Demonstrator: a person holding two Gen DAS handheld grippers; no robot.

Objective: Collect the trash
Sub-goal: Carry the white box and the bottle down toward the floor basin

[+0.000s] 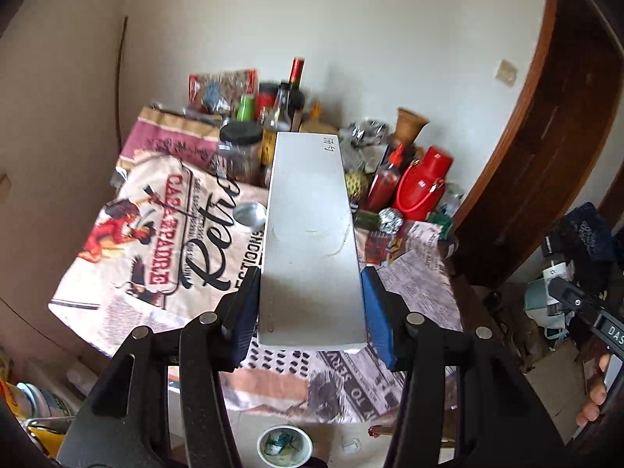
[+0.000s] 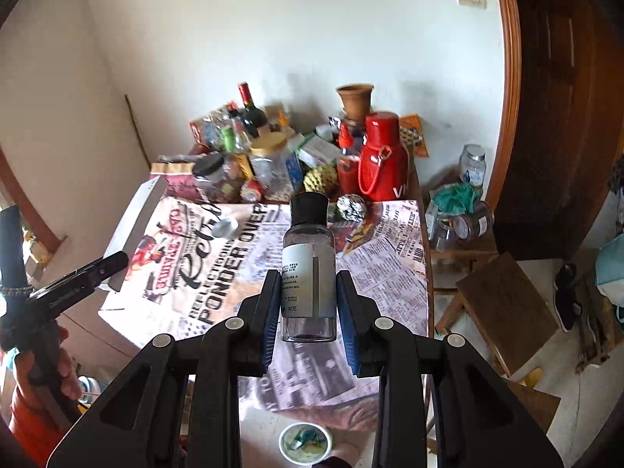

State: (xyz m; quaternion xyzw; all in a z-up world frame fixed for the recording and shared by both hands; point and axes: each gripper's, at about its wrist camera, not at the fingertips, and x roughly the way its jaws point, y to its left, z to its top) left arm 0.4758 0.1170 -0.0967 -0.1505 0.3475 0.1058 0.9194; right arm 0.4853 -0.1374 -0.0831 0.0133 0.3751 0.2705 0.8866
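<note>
Left wrist view: left gripper (image 1: pixel 310 304) is clamped on a long white box (image 1: pixel 310 234), blue pads (image 1: pixel 376 308) pressed against both long sides; the box is held above the printed tablecloth (image 1: pixel 156 234) and extends toward 12 o'clock. A small metal tin (image 1: pixel 250 214) is seen on the cloth at 10 o'clock of the box. A foil ball (image 1: pixel 391 220) lies at 2 o'clock, beside a red thermos (image 1: pixel 423 183). A white cup (image 1: pixel 284 446) with scraps inside is seen at 6 o'clock, below the table edge.

Right wrist view: right gripper (image 2: pixel 308 312) is closed on a clear bottle (image 2: pixel 310 273) with a black cap, held upright over the cloth (image 2: pixel 390 273). The foil ball (image 2: pixel 351 206) sits at 1 o'clock of the bottle, the tin (image 2: pixel 226 227) at 10 o'clock. The white box (image 2: pixel 134 230) is visible at 9 o'clock, gripped by the left gripper (image 2: pixel 115 269). The cup (image 2: pixel 305 443) sits at 6 o'clock.
</note>
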